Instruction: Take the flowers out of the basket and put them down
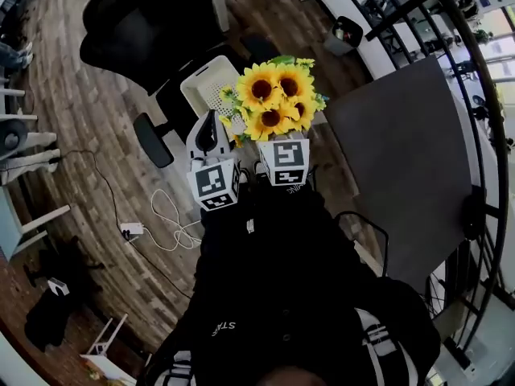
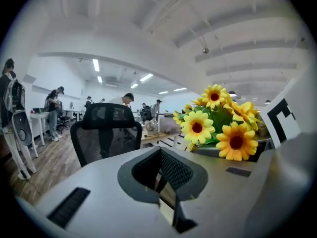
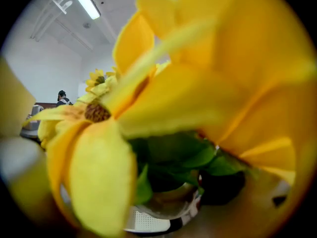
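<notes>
Sunflower bunch (image 1: 273, 95), 4 big yellow blooms, dark brown centres, green leaves, clamped in R gripper (image 1: 283, 137), L gripper (image 1: 211, 131) jaws together, empty, white perforated basket (image 1: 205, 83) just behind.

head view looks steeply down; all three share the sunflowers (image 1: 275, 95) (right gripper view closest).

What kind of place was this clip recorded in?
Probably an open-plan office: a black mesh chair, people at desks along the wall, and strip lights on the ceiling.
</notes>
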Available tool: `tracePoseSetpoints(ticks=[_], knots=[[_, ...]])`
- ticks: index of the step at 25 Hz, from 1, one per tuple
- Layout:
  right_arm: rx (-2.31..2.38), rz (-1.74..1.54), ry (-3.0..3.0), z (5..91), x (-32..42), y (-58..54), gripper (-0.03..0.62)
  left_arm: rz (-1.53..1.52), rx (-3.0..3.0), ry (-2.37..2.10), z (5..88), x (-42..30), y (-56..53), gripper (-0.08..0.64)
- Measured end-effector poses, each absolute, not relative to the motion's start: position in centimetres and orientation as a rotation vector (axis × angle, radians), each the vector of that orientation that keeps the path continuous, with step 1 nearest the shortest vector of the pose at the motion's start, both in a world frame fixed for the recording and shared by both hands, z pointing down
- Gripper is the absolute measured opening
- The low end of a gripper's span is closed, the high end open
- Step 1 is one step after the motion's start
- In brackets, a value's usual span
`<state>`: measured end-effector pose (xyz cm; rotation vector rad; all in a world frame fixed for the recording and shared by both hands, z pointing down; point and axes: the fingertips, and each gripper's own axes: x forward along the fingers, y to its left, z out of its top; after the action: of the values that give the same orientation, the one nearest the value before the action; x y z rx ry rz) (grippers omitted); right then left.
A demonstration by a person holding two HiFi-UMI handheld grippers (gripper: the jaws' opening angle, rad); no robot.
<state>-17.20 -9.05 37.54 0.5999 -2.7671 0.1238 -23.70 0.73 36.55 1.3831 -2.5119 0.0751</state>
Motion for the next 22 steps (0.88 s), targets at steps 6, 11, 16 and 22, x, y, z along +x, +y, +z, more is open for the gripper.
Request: tracePoseSetpoints(ticks=[6, 11, 16, 22], knots=[[0.876, 0.126, -2.722, 34.7, -9.8, -10.3, 0.489, 0.093, 1.649, -2.397, 34.0, -19.2, -2.3, 0.000], [1.086, 0.132, -2.708, 32.5, -4.6, -10.6, 0.489, 0.110, 1.836, -2.282, 32.0, -15.1, -4.0, 0.000], [1.290, 0.149, -2.631, 31.6, 1.1, -11.3, 0.489, 0.086, 1.995, -2.128, 31.6, -10.2, -6.0, 0.000], [1.554, 0.185, -2.504, 30.6, 11.0, -12.6, 0.489, 0.128, 2.194, -1.919, 31.1, -1.2, -9.2, 0.000]])
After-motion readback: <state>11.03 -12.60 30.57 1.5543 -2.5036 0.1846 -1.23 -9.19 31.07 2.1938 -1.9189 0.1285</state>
